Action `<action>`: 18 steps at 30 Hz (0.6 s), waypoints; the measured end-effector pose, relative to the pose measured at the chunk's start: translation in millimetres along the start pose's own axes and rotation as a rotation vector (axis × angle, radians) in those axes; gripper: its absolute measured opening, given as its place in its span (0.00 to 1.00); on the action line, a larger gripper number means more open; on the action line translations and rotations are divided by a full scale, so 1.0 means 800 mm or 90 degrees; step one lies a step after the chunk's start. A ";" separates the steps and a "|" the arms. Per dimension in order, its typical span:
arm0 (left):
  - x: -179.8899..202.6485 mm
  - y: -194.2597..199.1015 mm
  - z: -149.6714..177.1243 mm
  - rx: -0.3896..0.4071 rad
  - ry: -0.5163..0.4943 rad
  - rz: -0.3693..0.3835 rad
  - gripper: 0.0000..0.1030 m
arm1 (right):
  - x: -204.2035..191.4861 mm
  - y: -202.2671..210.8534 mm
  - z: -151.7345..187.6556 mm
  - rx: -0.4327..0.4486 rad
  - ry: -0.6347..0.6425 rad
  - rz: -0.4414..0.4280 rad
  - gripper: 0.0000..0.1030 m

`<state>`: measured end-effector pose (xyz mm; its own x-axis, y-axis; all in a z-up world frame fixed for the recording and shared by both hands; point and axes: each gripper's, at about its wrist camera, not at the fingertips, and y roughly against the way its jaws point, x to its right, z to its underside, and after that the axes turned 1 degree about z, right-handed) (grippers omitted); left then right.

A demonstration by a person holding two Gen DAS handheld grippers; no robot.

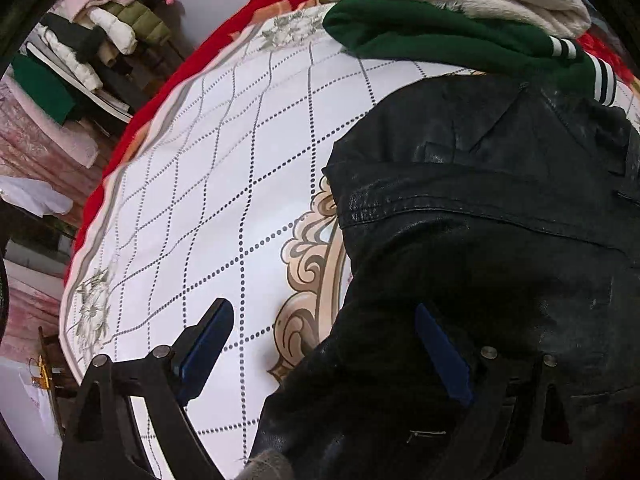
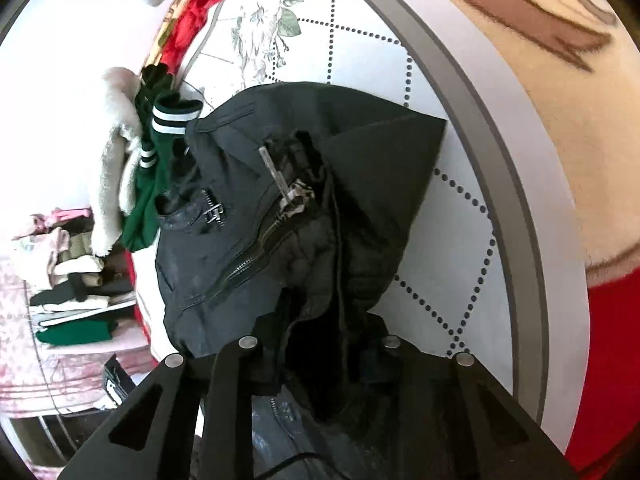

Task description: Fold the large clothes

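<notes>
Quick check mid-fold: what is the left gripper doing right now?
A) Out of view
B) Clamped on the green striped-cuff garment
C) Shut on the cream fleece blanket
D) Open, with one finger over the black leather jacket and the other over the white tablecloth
D: the left gripper stands wide open, one blue-padded finger over the black leather jacket, the other over the white tablecloth, gripping nothing.

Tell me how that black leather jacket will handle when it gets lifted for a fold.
The black leather jacket looks thick and creased, so it will probably drape heavily rather than flutter. Its glossy surface may slide on the smooth white tablecloth. The right tool seems bunched in fabric, so layers could shift.
</notes>
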<state>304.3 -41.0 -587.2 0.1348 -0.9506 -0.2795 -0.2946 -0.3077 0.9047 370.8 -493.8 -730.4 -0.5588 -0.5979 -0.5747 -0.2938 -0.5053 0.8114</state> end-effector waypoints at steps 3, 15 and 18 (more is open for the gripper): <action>-0.001 0.005 0.001 0.001 -0.013 0.008 0.94 | 0.006 -0.005 -0.007 0.004 0.003 0.084 0.25; 0.028 0.087 0.045 -0.009 -0.037 0.016 0.93 | -0.057 0.033 0.035 -0.017 0.175 0.213 0.45; 0.052 0.085 0.071 -0.018 -0.081 0.004 0.93 | -0.050 0.027 0.066 -0.056 0.225 0.234 0.47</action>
<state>235.9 -103.9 -555.5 0.0114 -0.9504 -0.3109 -0.2675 -0.3025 0.9148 345.8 -447.6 -684.4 -0.3122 -0.9120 -0.2662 -0.0523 -0.2633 0.9633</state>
